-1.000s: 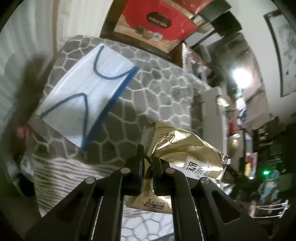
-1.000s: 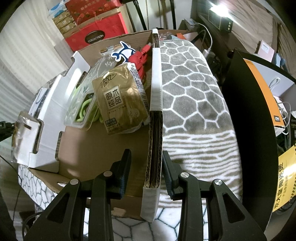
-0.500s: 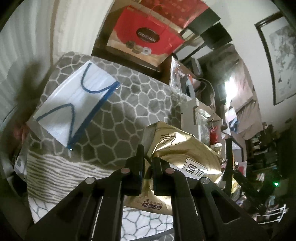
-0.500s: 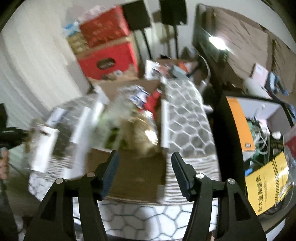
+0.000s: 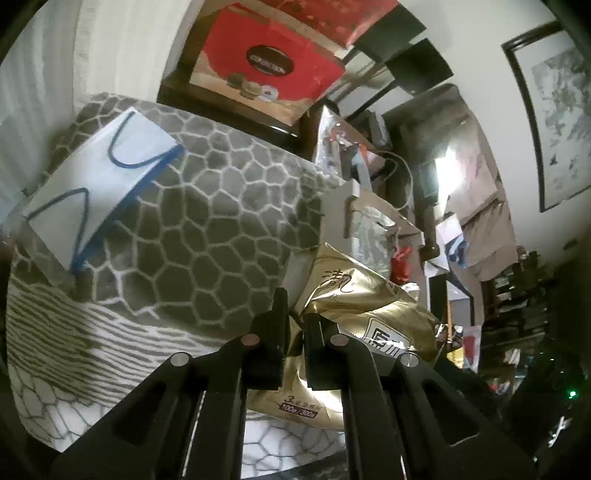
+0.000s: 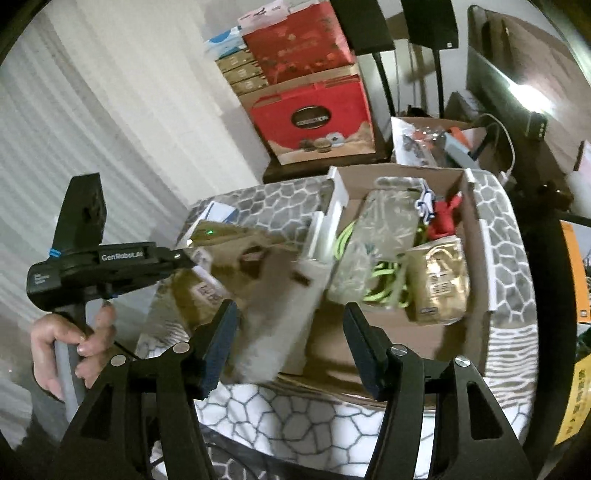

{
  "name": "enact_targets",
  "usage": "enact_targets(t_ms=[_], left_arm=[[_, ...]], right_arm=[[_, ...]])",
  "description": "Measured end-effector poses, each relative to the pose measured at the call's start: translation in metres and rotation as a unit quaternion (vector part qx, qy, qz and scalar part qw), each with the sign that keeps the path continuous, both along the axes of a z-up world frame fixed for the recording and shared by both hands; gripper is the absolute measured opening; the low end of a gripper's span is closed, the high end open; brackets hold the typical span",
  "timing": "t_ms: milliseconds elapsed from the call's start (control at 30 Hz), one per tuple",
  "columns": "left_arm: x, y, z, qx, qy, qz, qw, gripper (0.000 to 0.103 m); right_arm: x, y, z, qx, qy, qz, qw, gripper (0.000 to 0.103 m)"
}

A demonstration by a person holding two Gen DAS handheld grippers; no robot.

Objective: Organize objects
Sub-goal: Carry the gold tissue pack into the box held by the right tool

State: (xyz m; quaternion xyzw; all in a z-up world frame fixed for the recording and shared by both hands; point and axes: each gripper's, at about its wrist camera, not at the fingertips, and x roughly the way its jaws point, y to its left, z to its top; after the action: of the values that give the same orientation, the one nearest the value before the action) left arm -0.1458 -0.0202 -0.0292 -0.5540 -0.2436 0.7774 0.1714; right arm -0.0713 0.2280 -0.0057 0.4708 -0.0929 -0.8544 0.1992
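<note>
One hand [image 6: 70, 347] grips the left gripper's [image 5: 293, 332] handle.

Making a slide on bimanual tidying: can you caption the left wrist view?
Left gripper clamps a gold pouch above the patterned blanket, a face mask lying beyond.

A red gift box [image 6: 314, 118] stands on a dark low stand against the white ribbed wall [image 6: 92, 110]. Stacked on it is a second red box [image 6: 299, 48]. To its right rise two black speaker stands [image 6: 430, 22]. Farther right, a lamp [image 6: 524, 88] glares. A framed picture [image 5: 557, 103] hangs on the white wall in the left wrist view.
</note>
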Motion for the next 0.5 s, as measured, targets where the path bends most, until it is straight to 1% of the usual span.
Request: enact_targets(t_ms=[100, 167, 267, 367, 500], left_arm=[[0.002, 0.015, 0.003, 0.010, -0.001, -0.008, 0.9999, 0.007], [0.005, 0.026, 0.007, 0.007, 0.005, -0.012, 0.9999, 0.007], [0.006, 0.042, 0.011, 0.013, 0.005, -0.026, 0.9996, 0.009], [0.008, 0.067, 0.012, 0.011, 0.003, -0.054, 0.9985, 0.010], [0.016, 0.104, 0.009, -0.012, 0.011, -0.097, 0.9951, 0.013]], right_arm=[[-0.004, 0.001, -0.005, 0.007, -0.008, -0.005, 1.000, 0.060], [-0.006, 0.007, -0.007, 0.021, -0.007, -0.018, 1.000, 0.051], [-0.008, 0.029, -0.008, 0.020, -0.007, -0.038, 0.999, 0.043], [-0.010, 0.053, -0.006, 0.016, -0.008, -0.057, 0.998, 0.041], [-0.015, 0.079, -0.010, 0.036, -0.010, -0.075, 0.996, 0.041]])
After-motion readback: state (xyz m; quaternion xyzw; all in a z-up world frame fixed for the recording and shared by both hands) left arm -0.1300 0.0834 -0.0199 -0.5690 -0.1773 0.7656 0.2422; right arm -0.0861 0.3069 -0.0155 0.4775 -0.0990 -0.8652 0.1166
